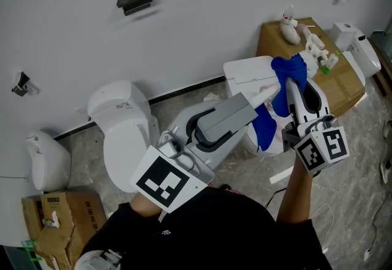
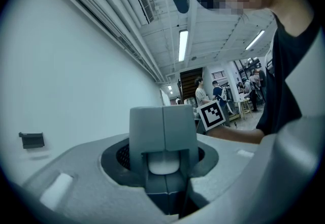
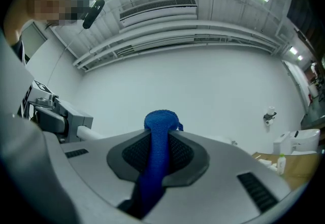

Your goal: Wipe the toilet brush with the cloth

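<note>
The white handle of the toilet brush [image 1: 262, 96] sticks out of the grey jaws of my left gripper [image 1: 245, 109], which is shut on it. In the left gripper view its rounded white end [image 2: 162, 163] sits between the closed jaws of that gripper [image 2: 162, 131]. My right gripper [image 1: 294, 82] is shut on the blue cloth [image 1: 264, 127], which hangs against the handle's far end. The brush head is hidden. In the right gripper view the cloth [image 3: 158, 136] runs up between the jaws of the right gripper [image 3: 161, 131], and the handle [image 3: 94, 134] shows at the left.
A white toilet [image 1: 125, 134] stands at the left and another with a closed lid [image 1: 245, 71] behind the grippers. A cardboard box [image 1: 275, 39] with small items is at the back right. A urinal [image 1: 46, 161] and an open box [image 1: 70, 217] are at the left.
</note>
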Demonstrator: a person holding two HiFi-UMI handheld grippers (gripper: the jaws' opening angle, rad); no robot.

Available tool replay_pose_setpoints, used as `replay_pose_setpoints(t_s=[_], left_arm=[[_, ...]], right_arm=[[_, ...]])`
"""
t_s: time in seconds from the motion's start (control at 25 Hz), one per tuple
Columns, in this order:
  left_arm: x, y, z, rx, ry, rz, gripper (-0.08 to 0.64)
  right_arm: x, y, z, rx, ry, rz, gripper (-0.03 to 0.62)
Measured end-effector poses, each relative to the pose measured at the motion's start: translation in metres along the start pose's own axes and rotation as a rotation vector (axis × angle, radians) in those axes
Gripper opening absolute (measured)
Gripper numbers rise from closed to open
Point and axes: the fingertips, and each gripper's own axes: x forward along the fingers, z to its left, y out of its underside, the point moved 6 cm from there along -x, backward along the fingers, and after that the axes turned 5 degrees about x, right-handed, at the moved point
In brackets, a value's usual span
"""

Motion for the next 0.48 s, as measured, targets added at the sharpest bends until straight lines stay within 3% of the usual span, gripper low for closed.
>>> replay_pose_setpoints(t_s=[0.48], left_arm=[[-0.010, -0.001, -0.002, 0.018, 0.007, 0.009, 0.170]], right_arm=[[-0.002, 0.005, -0.011, -0.011, 0.060, 0.003, 0.064]])
